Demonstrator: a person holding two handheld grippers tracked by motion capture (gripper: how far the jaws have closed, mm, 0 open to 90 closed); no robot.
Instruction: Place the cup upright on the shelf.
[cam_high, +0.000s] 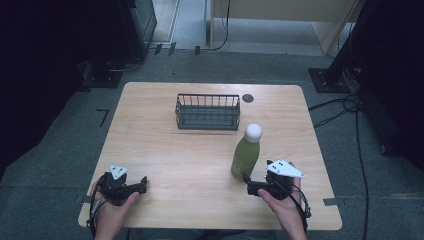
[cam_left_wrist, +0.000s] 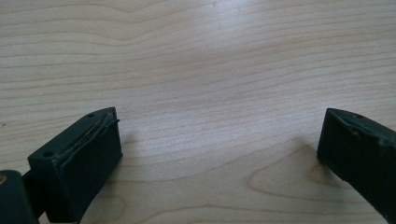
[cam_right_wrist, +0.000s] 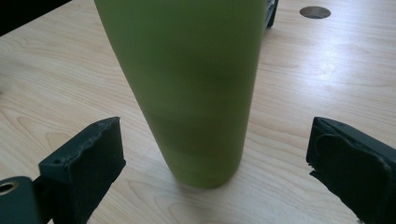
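Observation:
A green bottle (cam_high: 245, 158) with a white cap stands upright on the wooden table (cam_high: 170, 150), right of centre. My right gripper (cam_high: 248, 184) sits just in front of its base, open. In the right gripper view the bottle (cam_right_wrist: 196, 88) rises between the two spread jaws, a little ahead of them and touching neither. My left gripper (cam_high: 143, 184) rests near the table's front left, held by a hand, open. In the left gripper view its jaws stand wide apart over bare wood (cam_left_wrist: 210, 93).
A dark wire basket (cam_high: 208, 112) stands empty at the back centre of the table. A round cable hole (cam_high: 247, 98) lies just right of it, also seen as a hole (cam_right_wrist: 314, 12) beyond the bottle. Cables and dark stands surround the table on the floor.

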